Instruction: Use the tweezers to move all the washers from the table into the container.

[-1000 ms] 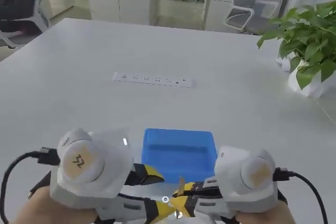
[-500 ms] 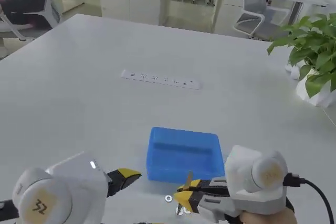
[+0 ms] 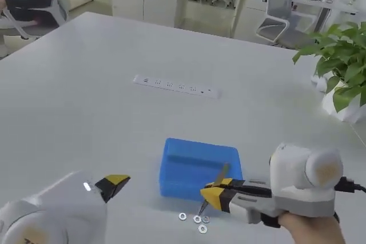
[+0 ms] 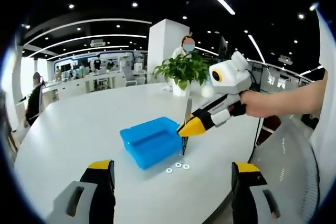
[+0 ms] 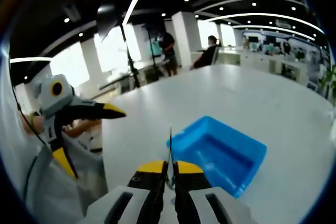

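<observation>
Right gripper point(image 3: 209, 194) pinching slim metal tweezers point(image 3: 204, 206) over small silver washers point(image 3: 197, 219) by blue plastic container point(image 3: 197, 167), left gripper point(image 4: 172, 169) spread; risk: tips skid, washer flicks across white worktop point(image 3: 114, 112).

left gripper point(image 3: 112, 185) is mostly chopped off at the head view's bottom-left corner, and the washers point(image 3: 197, 219) are too tiny to tell if the tweezers point(image 3: 221, 171) touch one
</observation>
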The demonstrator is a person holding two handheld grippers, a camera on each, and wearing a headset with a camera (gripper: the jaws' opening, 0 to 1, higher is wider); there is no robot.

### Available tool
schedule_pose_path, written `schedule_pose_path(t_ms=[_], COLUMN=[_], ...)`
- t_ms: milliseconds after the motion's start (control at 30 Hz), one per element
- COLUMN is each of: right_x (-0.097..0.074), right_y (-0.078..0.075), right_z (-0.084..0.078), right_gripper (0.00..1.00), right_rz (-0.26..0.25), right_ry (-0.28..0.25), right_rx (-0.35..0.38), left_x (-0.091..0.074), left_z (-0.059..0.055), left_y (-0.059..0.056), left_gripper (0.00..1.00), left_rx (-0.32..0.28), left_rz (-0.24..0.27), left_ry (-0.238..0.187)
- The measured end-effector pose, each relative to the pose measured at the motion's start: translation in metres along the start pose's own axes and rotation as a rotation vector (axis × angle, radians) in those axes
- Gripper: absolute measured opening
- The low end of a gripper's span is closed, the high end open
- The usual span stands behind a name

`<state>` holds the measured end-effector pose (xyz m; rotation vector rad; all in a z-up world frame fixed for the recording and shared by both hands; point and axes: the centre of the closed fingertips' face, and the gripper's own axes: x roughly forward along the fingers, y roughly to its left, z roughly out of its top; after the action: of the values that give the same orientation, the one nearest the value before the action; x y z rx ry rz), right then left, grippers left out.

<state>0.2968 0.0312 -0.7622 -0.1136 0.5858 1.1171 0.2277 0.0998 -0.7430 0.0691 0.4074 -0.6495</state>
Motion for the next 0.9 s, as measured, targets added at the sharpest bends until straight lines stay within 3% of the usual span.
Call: schedule_pose_path(t_ms=[133,267,467,600,900], right_x=[-0.004,-0.007,-0.004,-0.002,0.005], right_y=[-0.004,-0.01,-0.028,-0.043,-0.078], right_z=[0.01,0.021,0.031,0.033,0.028], right_gripper=[0.03,0.03,0.03,0.03,0.03], right_rz=[-0.013,-0.024,-0.066,-0.107,-0.165], right_ry=[-0.012,-0.019,-0.026,-0.035,-0.036], right_rx=[-0.004,-0.021,-0.029,0.003,0.066], left_x=[-0.006,-0.009,-0.008,-0.01,-0.011], left_z=[0.001,0.01,0.017,0.021,0.024], left_y=[0.006,0.009,0.009,0.011,0.014], left_gripper=[0.99,0.99,0.99,0.99,0.99], left_rx=[-0.049,-0.114,-0.108,-0.139,-0.121], left_rz=[0.02,0.033,0.048,0.036,0.059], left_ry=[-0.028,-0.11,-0.169,-0.204,-0.222])
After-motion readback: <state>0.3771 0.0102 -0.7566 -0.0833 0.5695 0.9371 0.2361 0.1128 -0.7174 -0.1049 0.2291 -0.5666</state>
